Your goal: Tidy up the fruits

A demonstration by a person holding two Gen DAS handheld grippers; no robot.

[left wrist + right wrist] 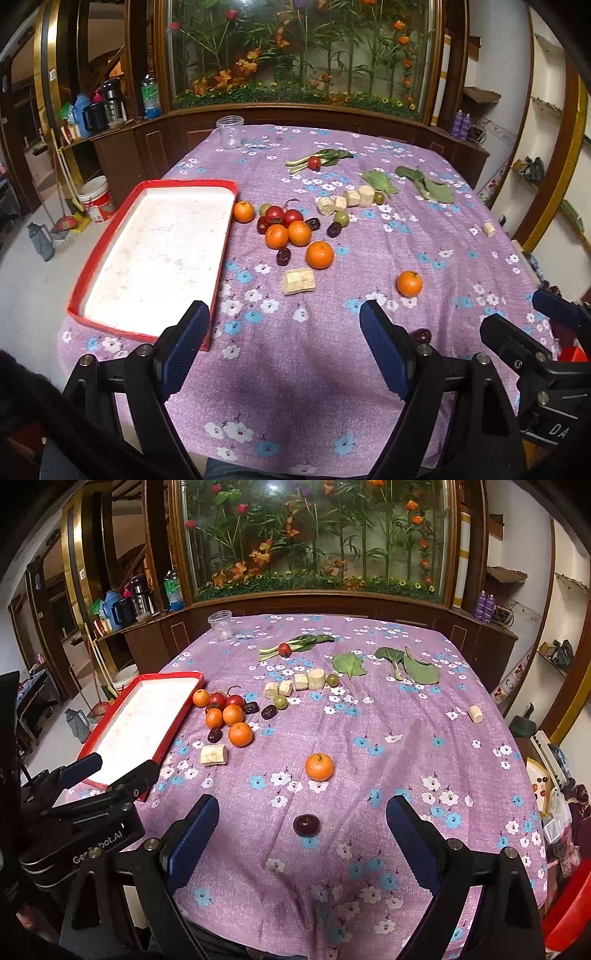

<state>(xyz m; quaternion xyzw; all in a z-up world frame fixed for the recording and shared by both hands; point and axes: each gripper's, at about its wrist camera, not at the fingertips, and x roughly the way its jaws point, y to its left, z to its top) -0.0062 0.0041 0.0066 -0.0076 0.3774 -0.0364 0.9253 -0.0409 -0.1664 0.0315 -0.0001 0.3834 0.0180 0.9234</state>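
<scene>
A red-rimmed white tray (pixel 110 280) (pixel 173 720) lies empty at the table's left edge. Beside it sits a cluster of oranges (pixel 300 232) (pixel 233 715), red tomatoes (pixel 274 214) (pixel 235 700) and dark dates (pixel 283 256) (pixel 214 734). One orange (pixel 409 283) (pixel 319 767) lies alone nearer me, and a dark plum (pixel 306 825) (pixel 421 335) rests just ahead of my right gripper (pixel 303 819), which is open and empty. My left gripper (pixel 284 317) is open too, hovering over bare cloth near the tray's front corner.
White stalk pieces (pixel 298 281) (pixel 213 755), green fruits (pixel 341 218) (pixel 280 701), leafy greens (pixel 424 182) (pixel 417 668) and a clear plastic cup (pixel 230 132) (pixel 220 626) lie farther back on the purple floral cloth (pixel 280 387) (pixel 369 746). A wooden cabinet stands behind the table.
</scene>
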